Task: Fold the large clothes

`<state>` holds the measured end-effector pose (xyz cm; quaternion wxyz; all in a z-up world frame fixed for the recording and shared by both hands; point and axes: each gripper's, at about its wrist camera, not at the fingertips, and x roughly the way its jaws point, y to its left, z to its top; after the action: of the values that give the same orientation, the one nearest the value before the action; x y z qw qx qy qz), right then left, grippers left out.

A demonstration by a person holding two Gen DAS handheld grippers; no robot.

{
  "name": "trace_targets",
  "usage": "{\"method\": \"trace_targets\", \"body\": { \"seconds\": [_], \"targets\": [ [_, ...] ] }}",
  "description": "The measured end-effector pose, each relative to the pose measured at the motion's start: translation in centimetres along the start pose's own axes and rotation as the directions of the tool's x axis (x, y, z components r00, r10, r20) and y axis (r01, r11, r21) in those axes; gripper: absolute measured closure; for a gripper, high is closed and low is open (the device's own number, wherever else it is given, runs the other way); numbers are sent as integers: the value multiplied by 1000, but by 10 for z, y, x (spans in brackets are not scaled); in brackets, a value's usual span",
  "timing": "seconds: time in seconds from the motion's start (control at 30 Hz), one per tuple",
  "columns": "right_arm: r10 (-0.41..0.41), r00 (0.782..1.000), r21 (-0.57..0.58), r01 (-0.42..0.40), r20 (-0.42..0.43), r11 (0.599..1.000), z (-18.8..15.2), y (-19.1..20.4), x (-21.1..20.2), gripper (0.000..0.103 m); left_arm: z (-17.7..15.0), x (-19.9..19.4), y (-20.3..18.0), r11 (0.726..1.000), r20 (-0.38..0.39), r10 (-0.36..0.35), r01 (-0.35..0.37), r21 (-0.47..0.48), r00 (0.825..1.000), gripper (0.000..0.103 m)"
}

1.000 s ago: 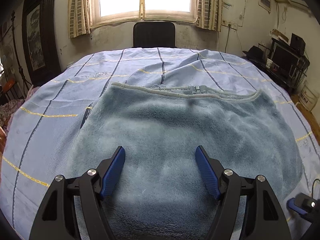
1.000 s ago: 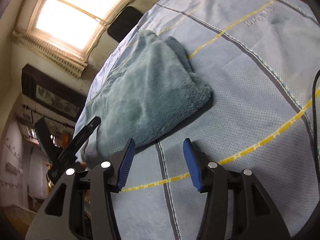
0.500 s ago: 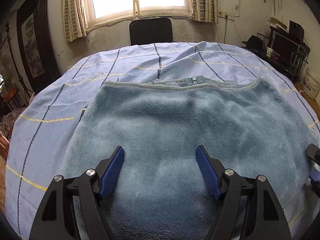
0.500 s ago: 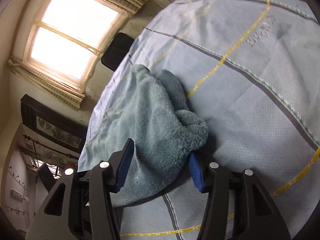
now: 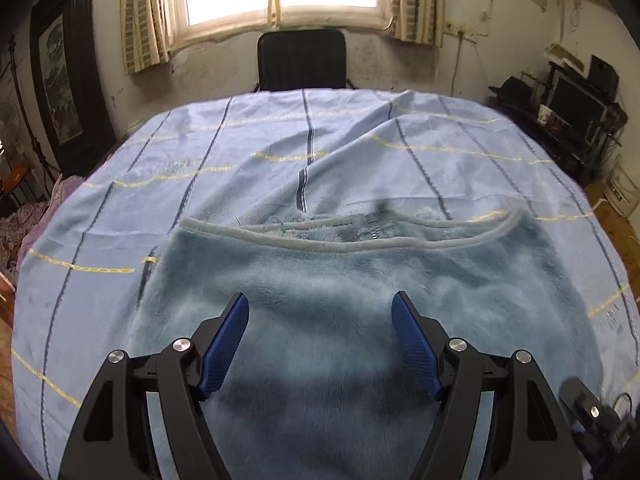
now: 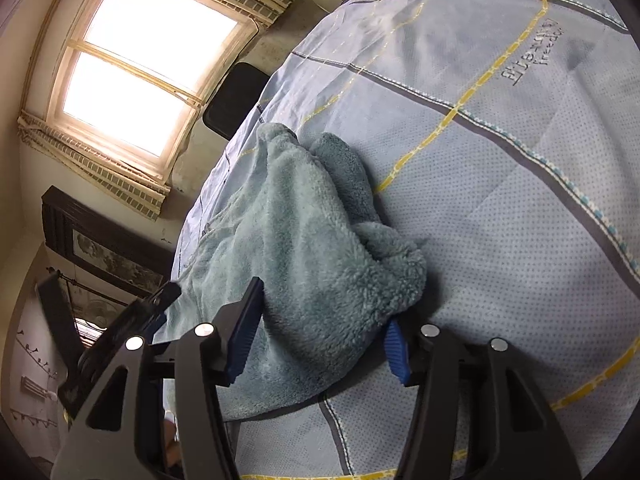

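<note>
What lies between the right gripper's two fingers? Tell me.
A bunched corner of the fleece garment sits between the right gripper fingers, resting on the bedsheet; right wrist view.

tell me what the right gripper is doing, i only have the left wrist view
Observer: The right gripper straddles a bunched corner of the fleece garment, with fleece between its open jaws.
Operator: is it squeezing
Observer: Not visibly. The fleece lump partly hides one blue pad.
Operator: what's the corner lying on
Observer: The checked bedsheet, with nothing else beside it.
</note>
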<state>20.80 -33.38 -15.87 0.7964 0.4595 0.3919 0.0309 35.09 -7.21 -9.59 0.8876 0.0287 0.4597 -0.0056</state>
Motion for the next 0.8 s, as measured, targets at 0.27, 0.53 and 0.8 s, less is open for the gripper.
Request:
{"method": "trace_targets", "body": {
  "seconds": [0.27,0.53,0.8],
  "targets": [
    [-23,1000,-25,23,6,999,3,5,8,48,-11,37,0,999,-38,51,-50,9,998,26],
    [-26,1000,-49,26,-1,998,7,9,15,44,-19,-15,7,999,0,-16,16,40,1000,32],
    [-30,999,-89,29,-12,996,7,12,19,39,-44,-1,8,997,-17,0,1,82,1000,25]
  ]
}}
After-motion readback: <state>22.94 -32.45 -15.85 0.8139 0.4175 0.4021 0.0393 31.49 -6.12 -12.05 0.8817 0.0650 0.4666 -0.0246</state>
